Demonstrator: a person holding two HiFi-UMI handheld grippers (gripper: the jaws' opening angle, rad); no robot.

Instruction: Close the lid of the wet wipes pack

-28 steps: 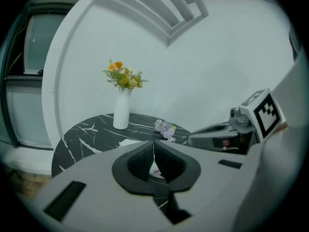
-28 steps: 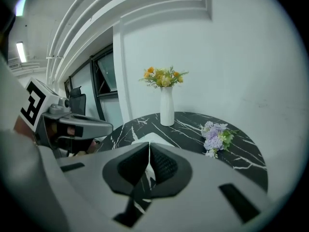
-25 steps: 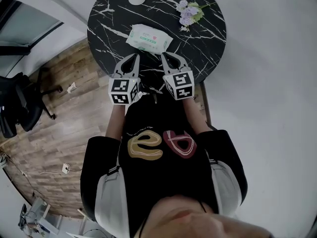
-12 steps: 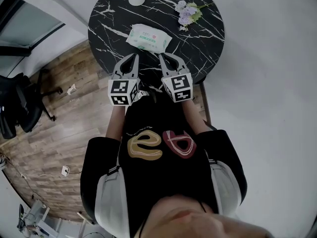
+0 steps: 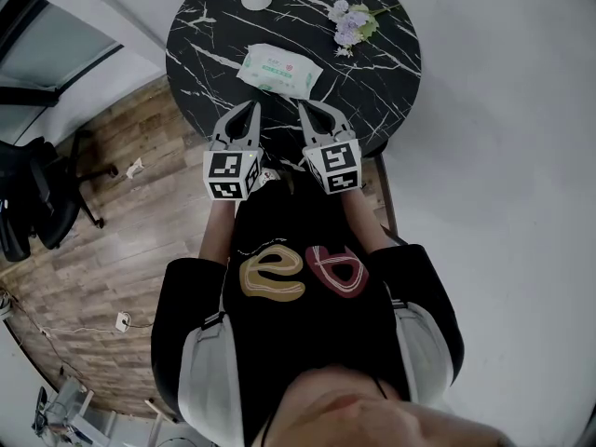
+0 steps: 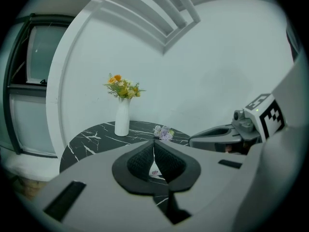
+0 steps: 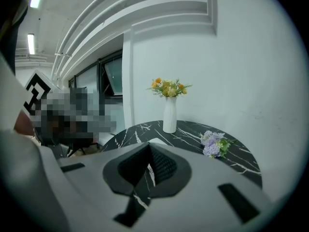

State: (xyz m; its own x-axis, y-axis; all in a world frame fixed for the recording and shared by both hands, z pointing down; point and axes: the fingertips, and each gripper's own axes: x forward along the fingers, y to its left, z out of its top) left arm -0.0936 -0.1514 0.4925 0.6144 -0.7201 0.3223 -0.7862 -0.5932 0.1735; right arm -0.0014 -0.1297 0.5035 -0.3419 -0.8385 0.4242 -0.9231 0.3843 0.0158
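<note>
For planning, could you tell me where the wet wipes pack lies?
Head view: the pack lies on the marble table, left of the purple flowers.

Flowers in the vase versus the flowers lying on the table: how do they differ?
The vase flowers are yellow and orange; the loose flowers are pale purple. The vase flowers stand upright in a white vase; the loose flowers lie on the table itself. Both bunches are on the same black marbled top.
</note>
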